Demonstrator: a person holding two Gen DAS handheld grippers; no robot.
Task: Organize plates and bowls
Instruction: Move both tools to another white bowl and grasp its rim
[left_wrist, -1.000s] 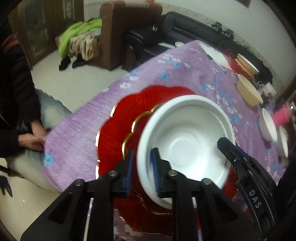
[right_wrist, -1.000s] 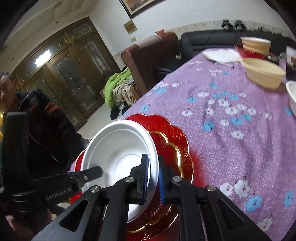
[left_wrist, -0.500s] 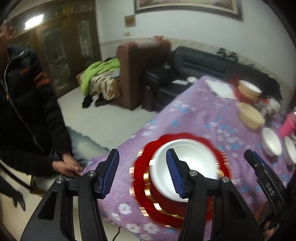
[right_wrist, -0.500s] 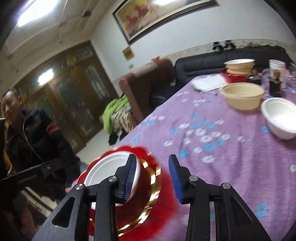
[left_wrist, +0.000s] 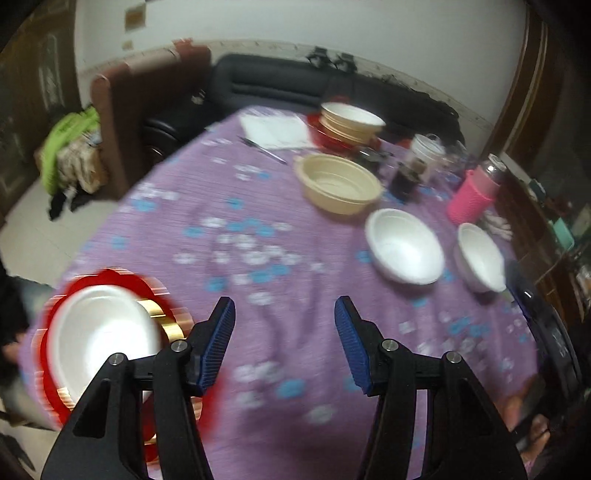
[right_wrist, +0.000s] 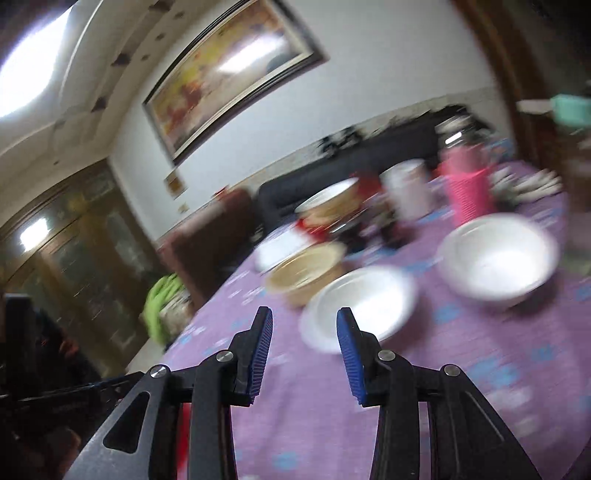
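A white bowl (left_wrist: 103, 336) sits on a red and gold plate (left_wrist: 110, 280) at the table's near left corner. My left gripper (left_wrist: 284, 345) is open and empty, to the right of that bowl, above the purple cloth. Two more white bowls (left_wrist: 404, 245) (left_wrist: 480, 258) and a beige bowl (left_wrist: 338, 182) lie farther right. My right gripper (right_wrist: 304, 354) is open and empty, just short of a white bowl (right_wrist: 360, 304); another white bowl (right_wrist: 496, 258) and the beige bowl (right_wrist: 304, 273) lie beyond. Both views are blurred.
A stack of beige bowls on a red plate (left_wrist: 349, 123), a paper and pen (left_wrist: 275, 131), a pink cup (left_wrist: 474, 194) and jars (left_wrist: 421, 160) stand at the far end. A brown armchair (left_wrist: 147, 110) and black sofa (left_wrist: 280, 83) stand beyond the table.
Both grippers let go of the white bowl on the red plate, opened wide and swung right toward the other bowls.
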